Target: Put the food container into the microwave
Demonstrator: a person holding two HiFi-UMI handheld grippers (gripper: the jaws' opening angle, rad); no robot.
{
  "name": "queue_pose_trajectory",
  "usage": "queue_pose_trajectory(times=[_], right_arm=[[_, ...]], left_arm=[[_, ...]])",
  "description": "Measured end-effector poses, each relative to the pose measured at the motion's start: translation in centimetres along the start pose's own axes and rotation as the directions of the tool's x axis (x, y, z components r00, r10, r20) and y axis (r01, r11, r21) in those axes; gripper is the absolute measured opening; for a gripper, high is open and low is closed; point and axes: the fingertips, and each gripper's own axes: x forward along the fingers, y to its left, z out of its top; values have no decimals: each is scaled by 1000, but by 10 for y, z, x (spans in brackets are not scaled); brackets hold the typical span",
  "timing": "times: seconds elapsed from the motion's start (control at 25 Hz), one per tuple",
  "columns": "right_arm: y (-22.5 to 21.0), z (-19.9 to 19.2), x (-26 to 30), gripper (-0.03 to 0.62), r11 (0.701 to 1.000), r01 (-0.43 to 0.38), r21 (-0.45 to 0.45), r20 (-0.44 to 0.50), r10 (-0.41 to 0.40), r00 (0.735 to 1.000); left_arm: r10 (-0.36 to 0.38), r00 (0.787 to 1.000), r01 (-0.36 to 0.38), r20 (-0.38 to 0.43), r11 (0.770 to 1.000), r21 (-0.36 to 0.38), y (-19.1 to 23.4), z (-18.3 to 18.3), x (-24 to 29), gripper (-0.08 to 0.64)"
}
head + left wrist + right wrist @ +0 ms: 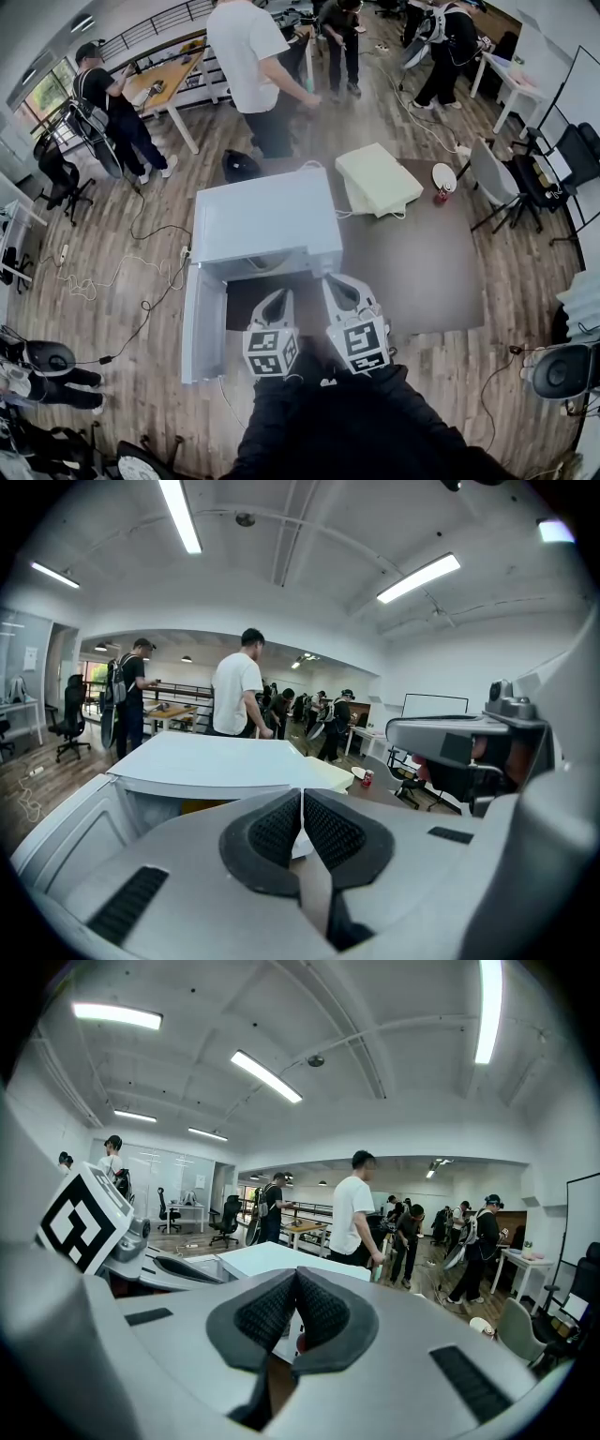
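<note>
Head view: left tool (277, 300) and right tool (339, 291) clenched empty before boxy white microwave (267, 225).

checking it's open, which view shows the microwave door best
The head view: the microwave door is seen whole from above, swung open to the left. The left gripper view catches part of it at lower left. The right gripper view does not clearly show it.

Microwave (267, 220), white boxes (380, 178) on table (441, 272)
</note>
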Motion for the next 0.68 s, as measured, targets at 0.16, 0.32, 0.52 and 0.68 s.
queue_pose_trajectory(times=[0.16, 0.32, 0.52, 0.68], right_arm=[[0, -1, 0, 23, 1000, 3, 5, -2, -3, 1000], [-3, -2, 0, 23, 1000, 8, 12, -6, -8, 1000], [-8, -2, -2, 23, 1000, 20, 17, -2, -20, 1000], [-10, -6, -4, 23, 999, 26, 20, 1, -26, 1000]], left_arm=[[-1, 1000, 1, -6, 1000, 0, 1, -2, 1, 40], [-4, 1000, 4, -16, 1000, 2, -1, -2, 3, 40], [-11, 1000, 11, -18, 1000, 11, -4, -1, 5, 38], [-11, 1000, 11, -14, 1000, 13, -6, -3, 6, 40]])
